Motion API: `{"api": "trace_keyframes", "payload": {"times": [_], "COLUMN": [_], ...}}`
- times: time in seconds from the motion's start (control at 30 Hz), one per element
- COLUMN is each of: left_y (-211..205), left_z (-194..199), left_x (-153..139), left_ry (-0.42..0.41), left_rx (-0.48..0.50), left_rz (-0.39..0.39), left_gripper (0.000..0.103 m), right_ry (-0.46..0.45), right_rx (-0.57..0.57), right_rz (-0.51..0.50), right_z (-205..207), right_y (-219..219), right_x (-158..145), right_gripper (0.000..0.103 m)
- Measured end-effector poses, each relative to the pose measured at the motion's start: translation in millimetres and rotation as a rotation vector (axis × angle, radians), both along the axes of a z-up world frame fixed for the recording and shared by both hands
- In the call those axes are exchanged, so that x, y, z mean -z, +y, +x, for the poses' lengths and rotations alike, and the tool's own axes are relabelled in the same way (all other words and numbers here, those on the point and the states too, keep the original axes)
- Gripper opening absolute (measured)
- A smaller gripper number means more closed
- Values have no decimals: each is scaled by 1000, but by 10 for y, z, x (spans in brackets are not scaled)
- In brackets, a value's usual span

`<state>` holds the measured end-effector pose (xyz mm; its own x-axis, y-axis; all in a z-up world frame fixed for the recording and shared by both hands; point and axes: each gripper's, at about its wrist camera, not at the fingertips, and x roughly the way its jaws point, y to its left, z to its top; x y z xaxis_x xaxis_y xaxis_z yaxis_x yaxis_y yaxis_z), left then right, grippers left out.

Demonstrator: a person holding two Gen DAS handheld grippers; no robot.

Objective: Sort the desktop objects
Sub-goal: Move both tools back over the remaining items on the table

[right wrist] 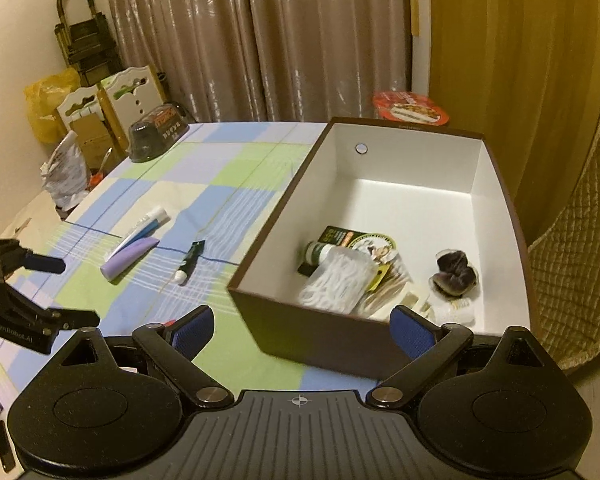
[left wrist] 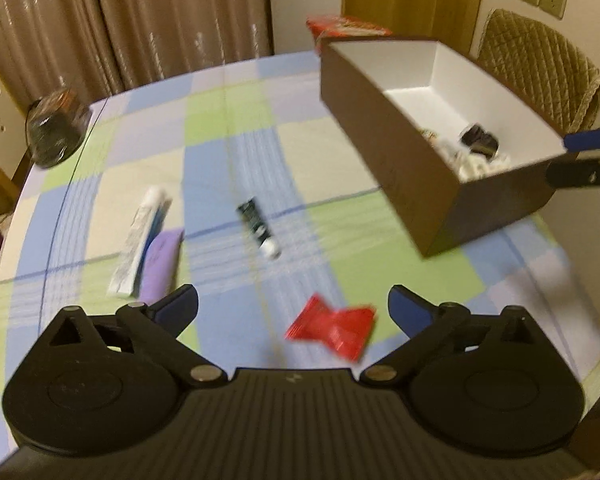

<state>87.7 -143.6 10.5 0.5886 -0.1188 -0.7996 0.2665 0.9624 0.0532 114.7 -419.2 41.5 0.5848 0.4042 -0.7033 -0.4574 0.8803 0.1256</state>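
On the checked tablecloth (left wrist: 228, 128), a red packet (left wrist: 332, 330) lies between the wide-spread, empty jaws of the left gripper (left wrist: 293, 308). Beyond it lie three tubes; the brown box (right wrist: 332, 344) stands right, the right gripper (right wrist: 302, 330) gaping empty above its near wall.

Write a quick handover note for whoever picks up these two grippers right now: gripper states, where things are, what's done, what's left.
Left gripper: open, empty, above the red foil sachet.
Right gripper: open, empty, at the near wall of the brown cardboard box with white inside.
In the box: a clear bag of white pieces, a green-topped bottle, printed packets, a dark lumpy item.
On the checked tablecloth: white-and-blue tube, lilac tube, small dark green tube, red sachet.
Left: box those four.
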Motion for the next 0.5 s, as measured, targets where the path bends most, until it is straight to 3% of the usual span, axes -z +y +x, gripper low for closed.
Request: {"api": "trace_keyframes", "payload": {"times": [0.5], "left_y": [769], "left_z": [-259], "left_x": [124], "left_ry": [34], "left_rx": [138], "left_rz": [-29], "left_gripper": [102], "right_ry": [49], "right_rx": [108], "right_rz": [-84], "right_z": [-595], "right_y": [834], "right_x": [155], "right_gripper": [97]}}
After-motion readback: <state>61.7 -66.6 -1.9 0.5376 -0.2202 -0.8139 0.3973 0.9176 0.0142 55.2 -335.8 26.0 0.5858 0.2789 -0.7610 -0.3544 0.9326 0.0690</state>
